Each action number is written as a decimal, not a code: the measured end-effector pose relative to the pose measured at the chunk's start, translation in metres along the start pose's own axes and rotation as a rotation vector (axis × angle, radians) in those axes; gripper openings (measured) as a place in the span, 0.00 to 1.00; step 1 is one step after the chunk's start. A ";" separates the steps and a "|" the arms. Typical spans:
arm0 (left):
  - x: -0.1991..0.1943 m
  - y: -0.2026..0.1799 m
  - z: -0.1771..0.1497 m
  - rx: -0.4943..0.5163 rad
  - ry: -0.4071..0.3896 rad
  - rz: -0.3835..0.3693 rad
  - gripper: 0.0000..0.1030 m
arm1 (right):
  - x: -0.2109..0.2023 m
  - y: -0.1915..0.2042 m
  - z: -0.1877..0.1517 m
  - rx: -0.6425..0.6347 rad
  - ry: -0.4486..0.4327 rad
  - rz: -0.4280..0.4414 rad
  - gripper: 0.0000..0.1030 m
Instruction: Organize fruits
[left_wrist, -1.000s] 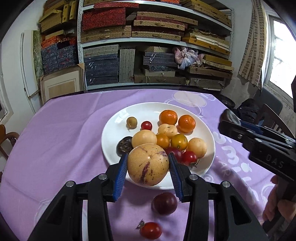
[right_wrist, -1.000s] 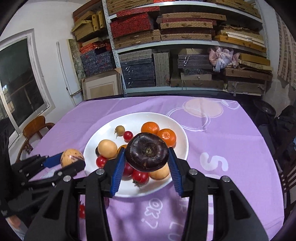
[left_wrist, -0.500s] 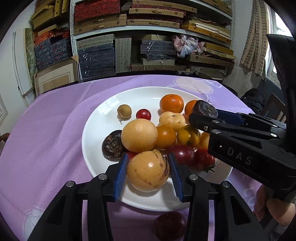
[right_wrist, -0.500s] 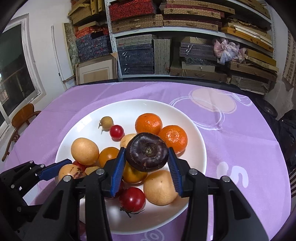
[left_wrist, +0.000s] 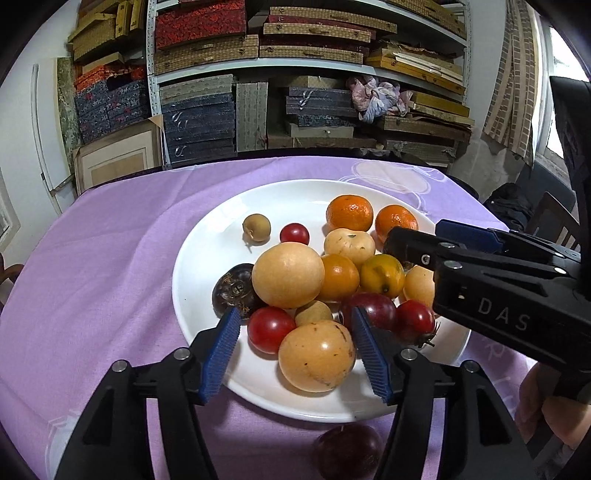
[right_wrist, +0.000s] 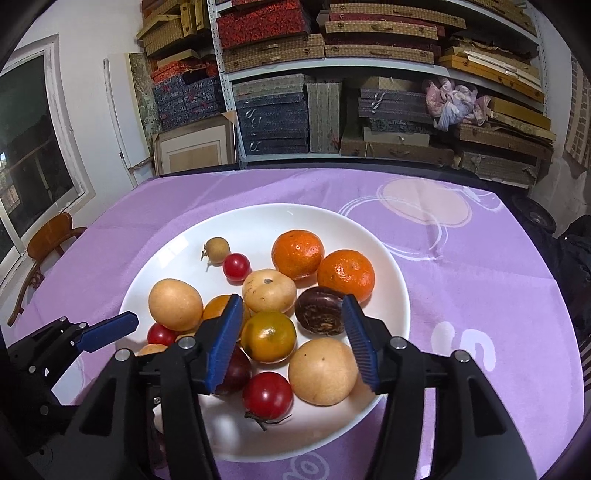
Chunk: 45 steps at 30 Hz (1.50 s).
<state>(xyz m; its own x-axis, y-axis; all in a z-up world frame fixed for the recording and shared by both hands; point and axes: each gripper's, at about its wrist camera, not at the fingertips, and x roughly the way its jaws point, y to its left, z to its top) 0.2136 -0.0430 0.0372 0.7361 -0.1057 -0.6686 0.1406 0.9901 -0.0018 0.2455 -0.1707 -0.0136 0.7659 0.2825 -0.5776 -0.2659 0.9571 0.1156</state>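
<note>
A white plate (left_wrist: 207, 258) (right_wrist: 369, 236) on the purple tablecloth holds several fruits. My left gripper (left_wrist: 295, 350) is open over the plate's near edge; the speckled yellow fruit (left_wrist: 317, 356) lies on the plate between its jaws, released. My right gripper (right_wrist: 291, 338) is open above the plate's right side; the dark wrinkled fruit (right_wrist: 319, 311) rests on the plate between its jaws, next to two tangerines (right_wrist: 345, 274). The right gripper's body (left_wrist: 498, 291) shows in the left wrist view.
A dark purple fruit (left_wrist: 349, 452) lies on the cloth just off the plate's near rim. Shelves of stacked boxes (left_wrist: 295, 74) stand behind the table. A wooden chair (right_wrist: 48, 243) stands at the left.
Both grippers have opened. The left one let the speckled yellow fruit down onto the plate; the right one let the dark wrinkled fruit down beside the tangerines.
</note>
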 end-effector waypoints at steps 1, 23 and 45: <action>-0.002 0.000 0.000 -0.001 -0.008 0.002 0.65 | -0.005 0.001 0.001 -0.001 -0.009 0.003 0.56; -0.102 0.052 -0.068 -0.014 0.016 0.049 0.69 | -0.116 0.025 -0.078 -0.081 -0.027 0.039 0.68; -0.068 0.009 -0.090 0.040 0.080 0.036 0.69 | -0.107 0.014 -0.095 -0.029 0.016 0.071 0.76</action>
<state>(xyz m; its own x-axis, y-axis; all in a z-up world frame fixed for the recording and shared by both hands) 0.1054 -0.0185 0.0156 0.6864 -0.0611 -0.7247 0.1423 0.9885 0.0514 0.1043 -0.1940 -0.0269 0.7350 0.3480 -0.5819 -0.3361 0.9324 0.1331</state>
